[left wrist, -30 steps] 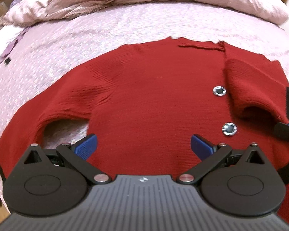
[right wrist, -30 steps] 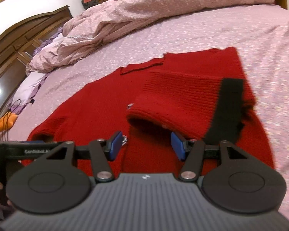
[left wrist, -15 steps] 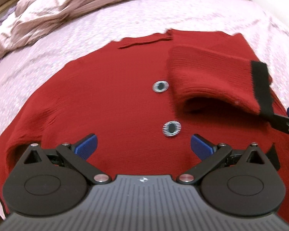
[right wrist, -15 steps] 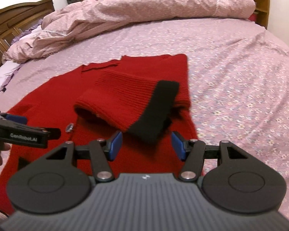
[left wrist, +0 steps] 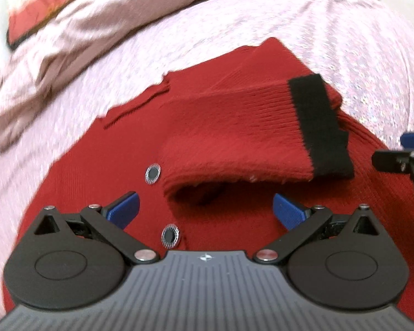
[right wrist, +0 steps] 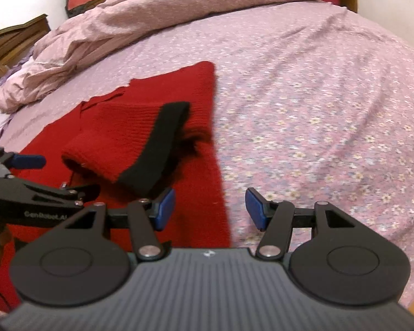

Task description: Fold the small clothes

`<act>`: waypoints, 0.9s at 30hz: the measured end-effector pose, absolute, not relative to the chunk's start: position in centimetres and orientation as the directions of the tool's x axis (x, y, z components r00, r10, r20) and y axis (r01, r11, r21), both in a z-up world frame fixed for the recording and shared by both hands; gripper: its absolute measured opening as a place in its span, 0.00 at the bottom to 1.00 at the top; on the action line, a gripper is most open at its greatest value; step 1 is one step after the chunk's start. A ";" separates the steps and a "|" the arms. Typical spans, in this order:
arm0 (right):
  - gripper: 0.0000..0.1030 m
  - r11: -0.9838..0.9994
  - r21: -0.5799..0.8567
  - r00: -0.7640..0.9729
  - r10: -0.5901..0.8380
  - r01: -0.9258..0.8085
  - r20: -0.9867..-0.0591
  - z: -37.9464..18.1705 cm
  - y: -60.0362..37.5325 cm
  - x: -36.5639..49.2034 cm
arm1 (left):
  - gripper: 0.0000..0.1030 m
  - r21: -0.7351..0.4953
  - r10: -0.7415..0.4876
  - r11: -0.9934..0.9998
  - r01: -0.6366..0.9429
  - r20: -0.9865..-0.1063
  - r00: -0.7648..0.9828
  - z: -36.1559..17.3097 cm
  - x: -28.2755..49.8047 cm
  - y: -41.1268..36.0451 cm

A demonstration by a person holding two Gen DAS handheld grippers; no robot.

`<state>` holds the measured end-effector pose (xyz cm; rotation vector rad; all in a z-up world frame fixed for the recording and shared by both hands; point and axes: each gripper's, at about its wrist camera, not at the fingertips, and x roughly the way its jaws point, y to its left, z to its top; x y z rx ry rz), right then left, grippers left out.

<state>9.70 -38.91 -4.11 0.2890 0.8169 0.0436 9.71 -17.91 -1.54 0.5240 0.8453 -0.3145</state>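
Observation:
A small red knit cardigan (left wrist: 102,165) (right wrist: 55,135) lies flat on the bed, with two round buttons (left wrist: 152,174) down its front. One sleeve with a black cuff (left wrist: 317,121) (right wrist: 157,149) is folded across the body. My left gripper (left wrist: 205,211) is open above the lower front, its blue pads either side of the sleeve fold, nothing between them. My right gripper (right wrist: 209,209) is open over the cardigan's right edge, straddling red knit and bedsheet, holding nothing. Each gripper shows at the side of the other's view.
The floral pink bedsheet (right wrist: 317,110) spreads wide to the right of the cardigan. A rumpled pink duvet (right wrist: 151,16) lies along the far side, with a wooden headboard (right wrist: 11,41) at the left and a red pillow (left wrist: 41,5) behind.
Both grippers have slid rightward across the cardigan. The left one has rolled, and the folded sleeve now sits at its centre. The right one has reached the garment's right edge. Neither opening has changed.

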 end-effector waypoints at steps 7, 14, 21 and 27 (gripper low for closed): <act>0.57 0.945 0.309 0.685 0.158 0.103 -0.712 -4.7 -40.9 9.9 | 1.00 0.329 -0.069 0.801 0.500 -0.780 0.623 -2.8 10.9 -20.1; 0.57 0.935 0.339 0.670 0.185 0.106 -0.719 -5.7 -41.2 10.1 | 1.00 0.310 -0.115 0.796 0.521 -0.767 0.631 -3.0 11.6 -20.4; 0.63 0.947 0.312 0.666 0.181 0.081 -0.723 -6.4 -40.6 10.3 | 0.88 0.284 -0.226 0.770 0.572 -0.716 0.660 -2.6 11.2 -21.0; 0.70 0.941 0.330 0.675 0.199 0.070 -0.711 -6.5 -40.5 10.3 | 0.51 0.195 -0.320 0.775 0.601 -0.699 0.639 -1.6 11.0 -20.6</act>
